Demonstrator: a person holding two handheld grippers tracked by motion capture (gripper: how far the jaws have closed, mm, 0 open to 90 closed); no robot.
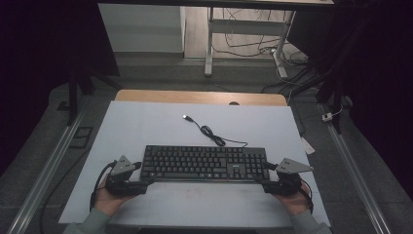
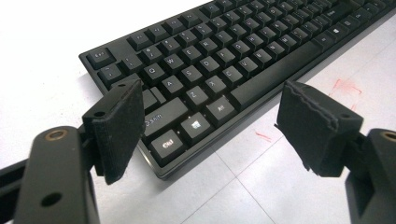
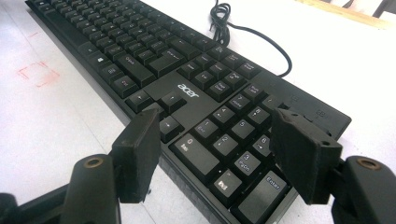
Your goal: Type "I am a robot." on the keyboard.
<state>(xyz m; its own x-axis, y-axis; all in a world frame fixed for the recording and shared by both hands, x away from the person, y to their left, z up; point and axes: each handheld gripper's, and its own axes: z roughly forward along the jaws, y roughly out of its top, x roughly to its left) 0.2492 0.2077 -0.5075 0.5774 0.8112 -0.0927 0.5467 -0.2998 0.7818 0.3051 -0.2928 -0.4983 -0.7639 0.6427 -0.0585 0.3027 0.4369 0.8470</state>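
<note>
The counter [image 1: 146,126] under its white sheet spreads before me, its near edge cut off at the bottom of the high view. The keyboard [image 1: 204,163] lies flat on it, close to me, long side across, between my two hands. Its cable [image 1: 210,131] runs back in a loose coil to a plug [image 1: 185,117] lying on the sheet. My left gripper [image 2: 210,121] sits at the keyboard's left near corner, fingers apart and straddling that corner, not pressing it. My right gripper [image 3: 219,154] sits at the right near corner, fingers apart over the number pad. Whether either finger touches the case I cannot tell. Faint red marks [image 2: 345,86] on the sheet are too smudged to read.
</note>
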